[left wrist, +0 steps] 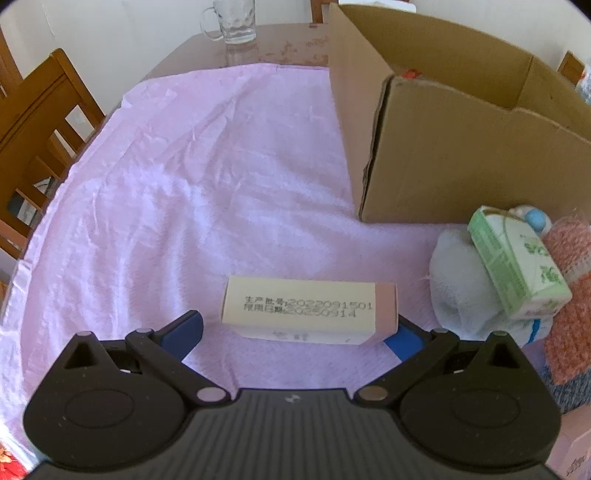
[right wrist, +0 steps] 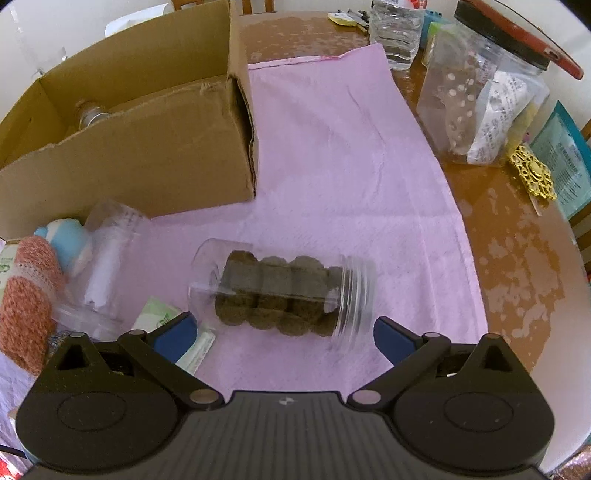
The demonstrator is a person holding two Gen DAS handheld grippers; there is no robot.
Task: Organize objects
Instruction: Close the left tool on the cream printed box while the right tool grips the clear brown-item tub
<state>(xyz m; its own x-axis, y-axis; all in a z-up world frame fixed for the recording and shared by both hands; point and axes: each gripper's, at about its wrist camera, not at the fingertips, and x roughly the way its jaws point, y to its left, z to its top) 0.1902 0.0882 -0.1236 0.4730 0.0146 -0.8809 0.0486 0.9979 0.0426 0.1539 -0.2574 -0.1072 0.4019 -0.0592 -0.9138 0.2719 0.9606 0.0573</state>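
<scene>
In the left wrist view a small cream and pink carton [left wrist: 308, 312] with a printed date code lies on the pink cloth [left wrist: 184, 184]. My left gripper [left wrist: 295, 338] is open around its near side; the right finger [left wrist: 404, 339] sits at the carton's end and the left finger [left wrist: 184, 332] stands a little apart. In the right wrist view a clear jar of brown biscuits [right wrist: 280, 291] lies on its side on the cloth. My right gripper [right wrist: 282, 338] is open just behind it, a finger off each end, holding nothing. An open cardboard box [left wrist: 443, 147] [right wrist: 147, 147] stands beyond.
A green carton [left wrist: 517, 266], a white sock [left wrist: 461, 295] and an orange knit [left wrist: 569, 295] are piled by the box. A second clear jar [right wrist: 107, 258] and a blue plush [right wrist: 70, 240] lie left. A big jar [right wrist: 480, 103], a bottle [right wrist: 397, 33] and a glass mug [left wrist: 232, 22] stand on bare table.
</scene>
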